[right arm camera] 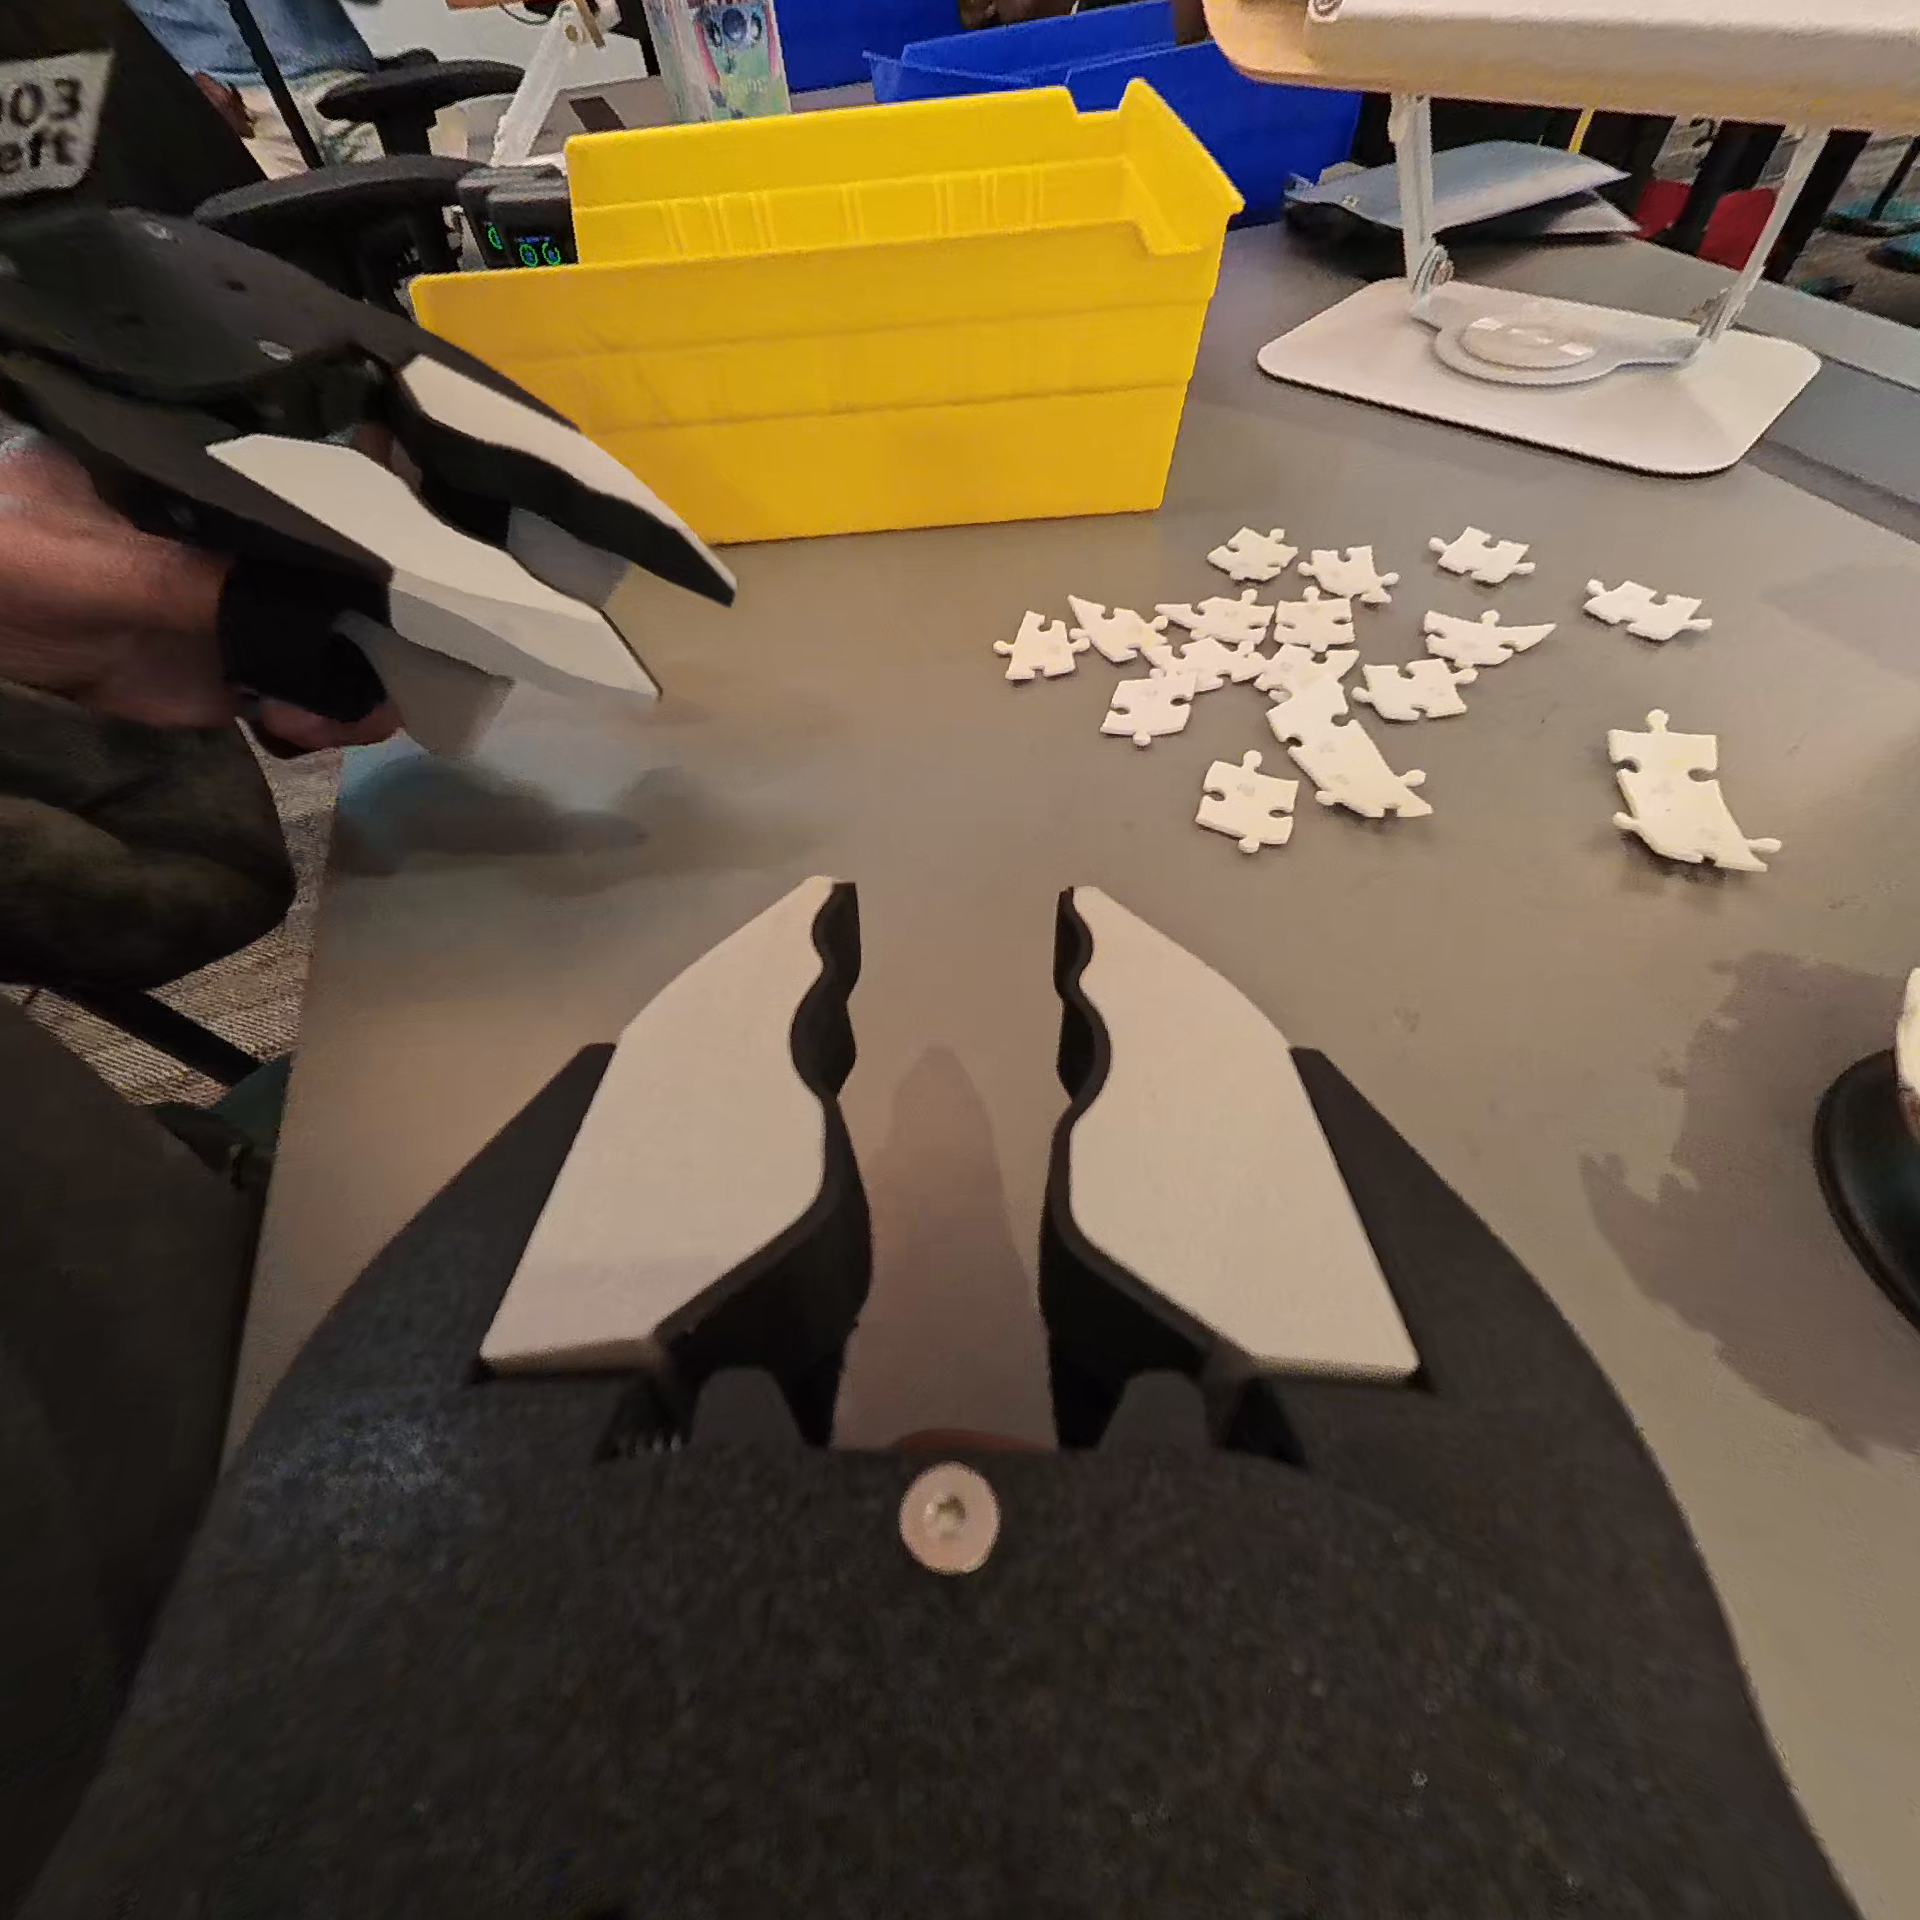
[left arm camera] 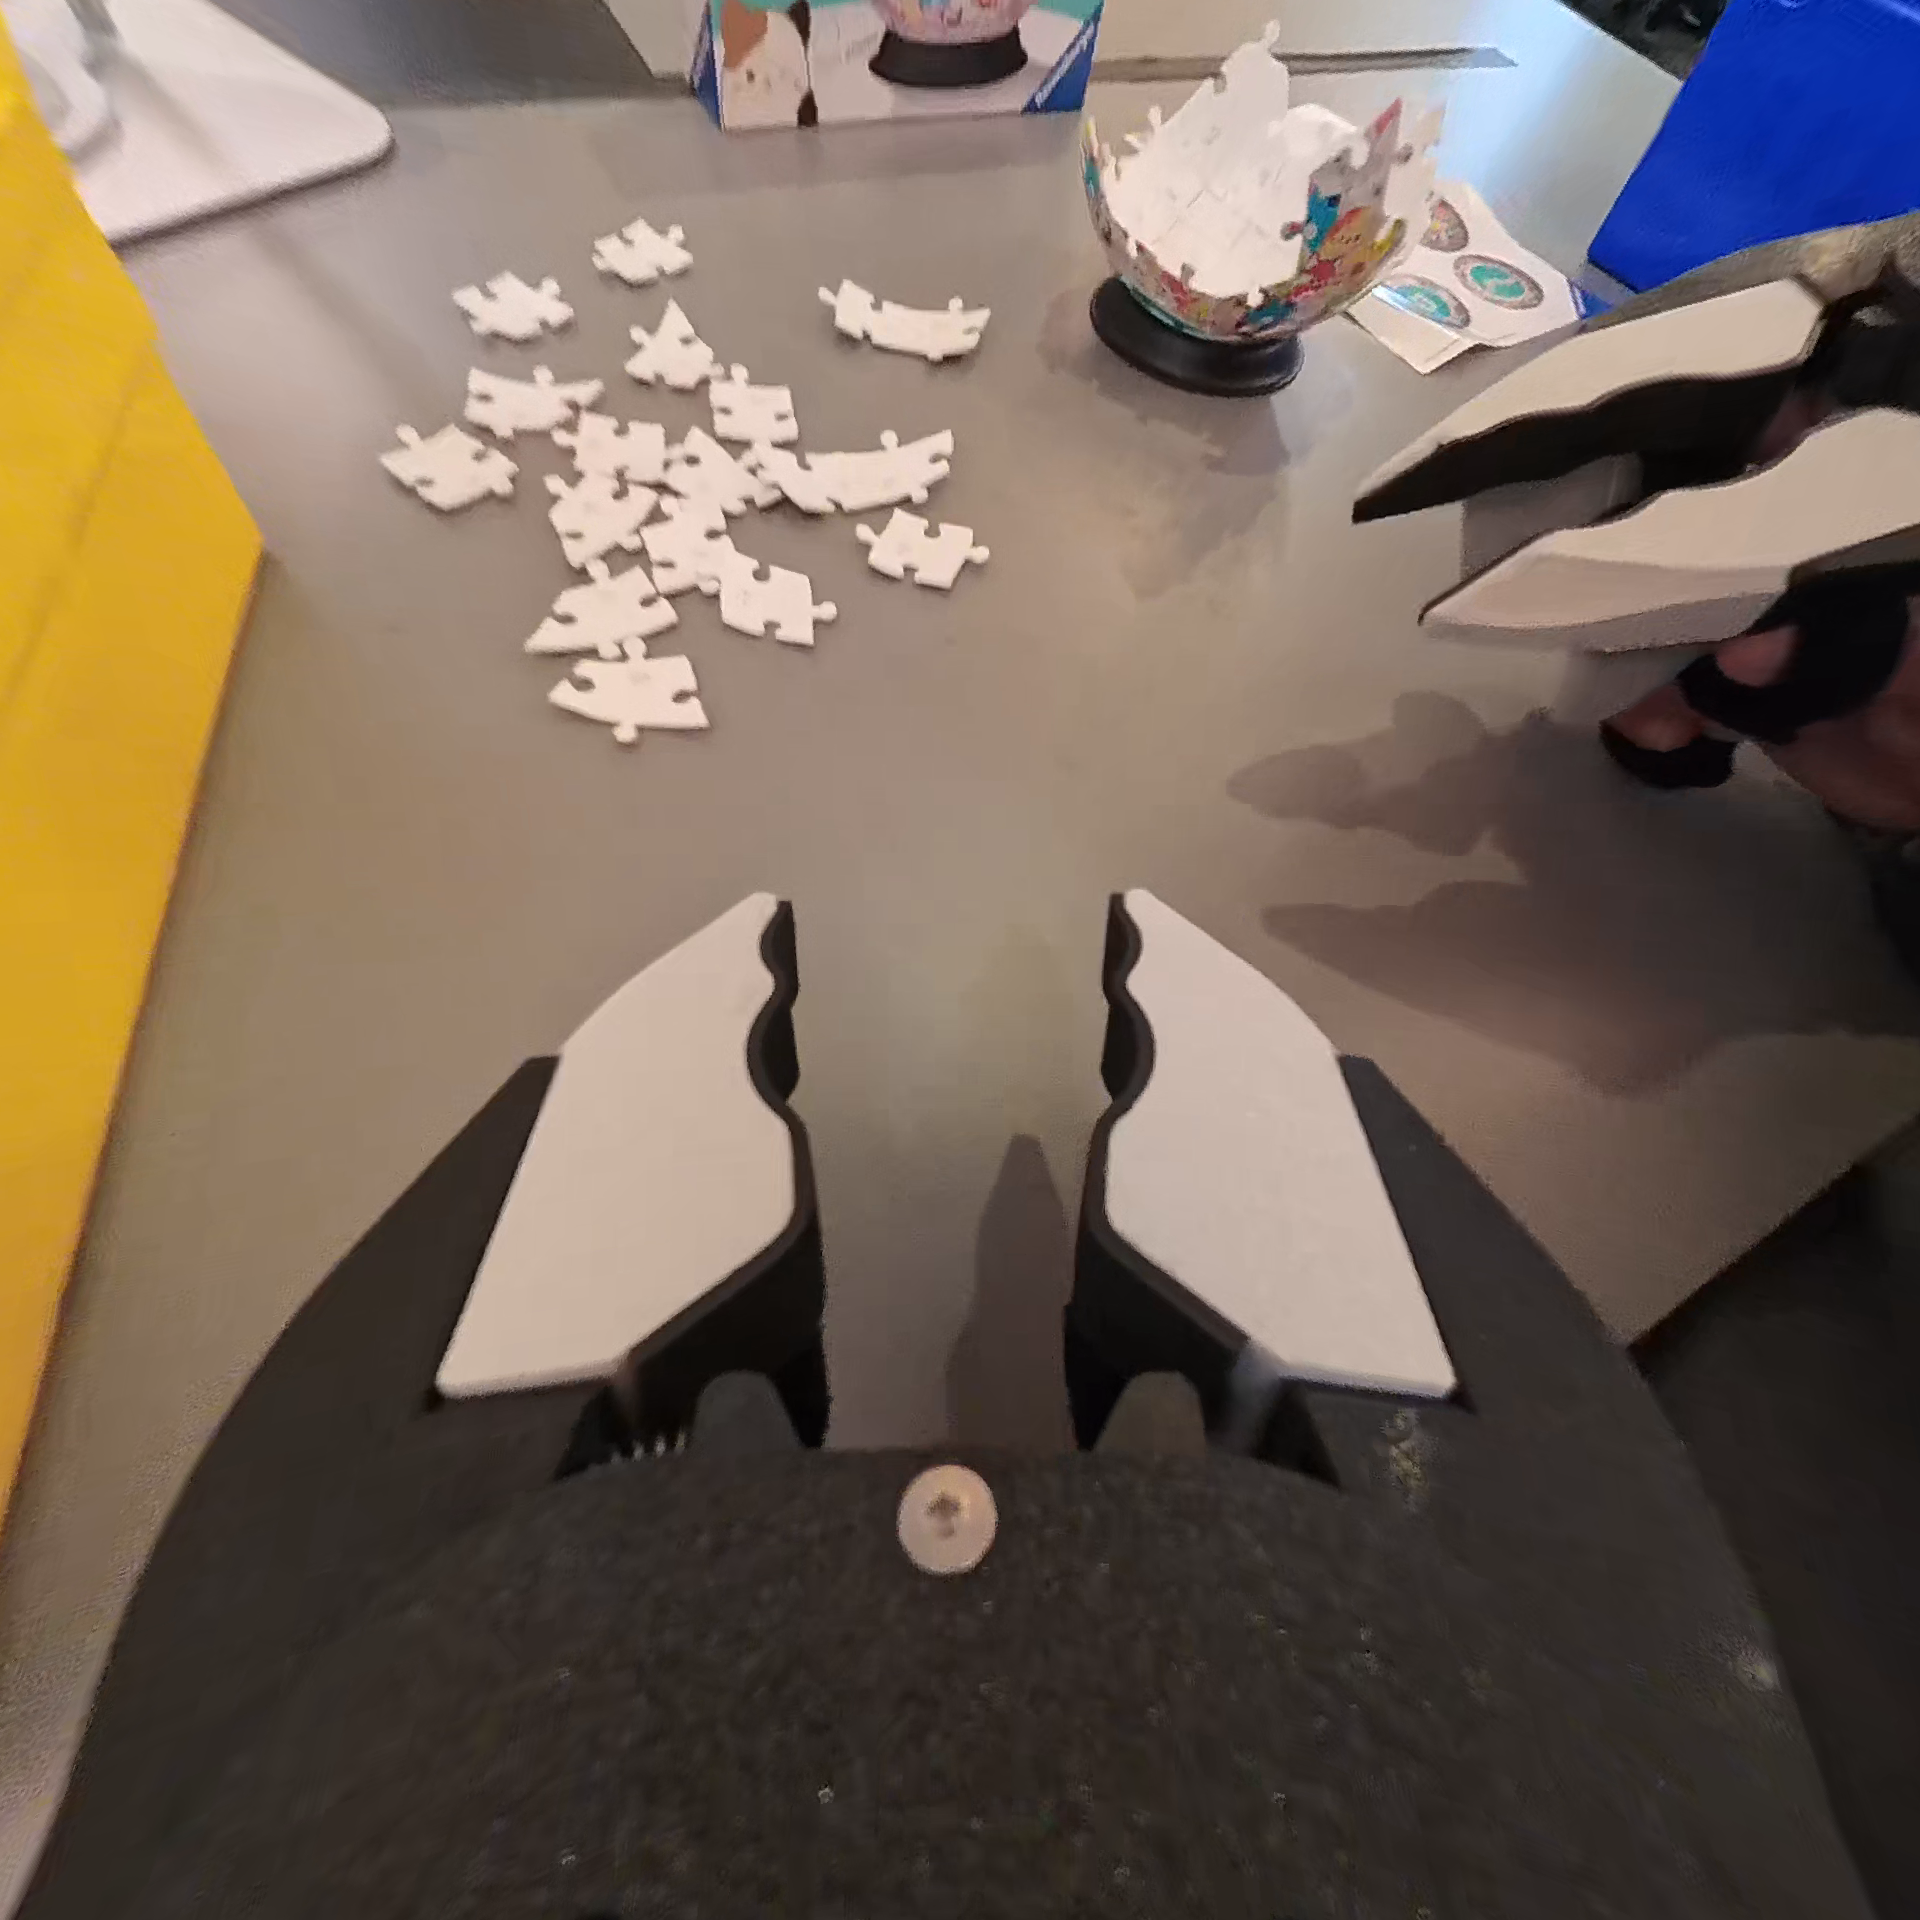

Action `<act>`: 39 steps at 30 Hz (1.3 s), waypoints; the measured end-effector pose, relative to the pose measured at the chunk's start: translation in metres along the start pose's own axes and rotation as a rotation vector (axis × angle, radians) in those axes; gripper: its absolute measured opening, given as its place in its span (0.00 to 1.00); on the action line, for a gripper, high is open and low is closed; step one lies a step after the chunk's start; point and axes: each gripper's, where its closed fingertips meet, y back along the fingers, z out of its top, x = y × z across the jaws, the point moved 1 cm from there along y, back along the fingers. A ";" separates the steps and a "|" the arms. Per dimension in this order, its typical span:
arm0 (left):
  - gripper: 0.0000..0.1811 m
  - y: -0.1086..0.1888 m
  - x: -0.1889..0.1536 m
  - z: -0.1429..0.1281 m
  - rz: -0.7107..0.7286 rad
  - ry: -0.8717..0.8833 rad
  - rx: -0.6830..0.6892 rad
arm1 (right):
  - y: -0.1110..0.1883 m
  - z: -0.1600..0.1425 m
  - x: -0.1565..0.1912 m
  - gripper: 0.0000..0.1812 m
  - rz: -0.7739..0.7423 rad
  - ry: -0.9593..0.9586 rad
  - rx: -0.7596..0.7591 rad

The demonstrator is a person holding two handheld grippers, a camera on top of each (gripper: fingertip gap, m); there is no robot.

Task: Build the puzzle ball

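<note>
The puzzle ball [left arm camera: 1247, 223] was only about half built: a jagged open shell, colourful outside and white inside, sitting on its round black stand [left arm camera: 1195, 343] toward the far right of the grey table [left arm camera: 935, 790]. In your right wrist view only the edge of that stand [right arm camera: 1870, 1174] peeked in at the right. The loose pieces [left arm camera: 665, 488] lay white side up in a scattered heap left of the ball and well apart from it, some overlapping, and a couple of already-joined curved strips [left arm camera: 904, 317] lay on the side of the heap nearer the ball.

Neither gripper was holding anything. Your left gripper [left arm camera: 948, 914] hung over bare table on the near side of the heap, fingers spread with a clear gap. Your right gripper [right arm camera: 956, 904] was spread too, a bit narrower, also above bare table; from the left camera it [left arm camera: 1403, 566] came in from the right edge, tilted on its side.

Around all that: the puzzle box [left arm camera: 894, 62] stood at the far edge, a sticker sheet [left arm camera: 1465, 281] lay just beside the ball with a blue bin [left arm camera: 1766, 135] past it, a yellow bin [right arm camera: 831, 343] sat behind the pieces, and a white stand base [right arm camera: 1538, 384] was off in the corner.
</note>
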 end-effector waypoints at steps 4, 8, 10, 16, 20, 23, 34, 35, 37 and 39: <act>0.33 -0.002 0.004 -0.002 -0.011 0.037 0.027 | -0.013 0.002 -0.001 0.19 0.012 0.023 -0.001; 0.31 0.012 0.012 0.009 0.011 0.051 -0.052 | -0.037 0.013 0.002 0.18 0.078 -0.011 -0.022; 0.29 0.025 0.015 0.020 -0.013 0.086 -0.124 | -0.053 0.021 0.007 0.18 0.131 -0.025 -0.029; 0.27 0.080 0.046 0.056 0.005 0.095 -0.297 | -0.095 0.035 0.028 0.18 0.230 0.032 -0.012; 0.32 0.118 0.105 0.060 0.178 0.000 -0.219 | -0.122 0.051 0.045 0.19 0.335 0.022 -0.010; 0.32 0.139 0.158 0.047 0.330 -0.079 -0.092 | -0.141 0.058 0.051 0.19 0.368 0.072 -0.009; 0.25 0.138 0.262 -0.013 0.452 0.081 0.393 | -0.161 0.061 0.062 0.18 0.421 0.119 -0.022; 0.26 0.134 0.266 -0.017 0.452 0.116 0.448 | -0.160 0.061 0.061 0.18 0.424 0.120 -0.026; 0.25 0.127 0.275 -0.024 0.471 0.130 0.572 | -0.155 0.060 0.061 0.18 0.437 0.111 -0.034; 0.24 0.122 0.283 -0.031 0.494 0.104 0.684 | -0.148 0.060 0.061 0.18 0.450 0.099 -0.046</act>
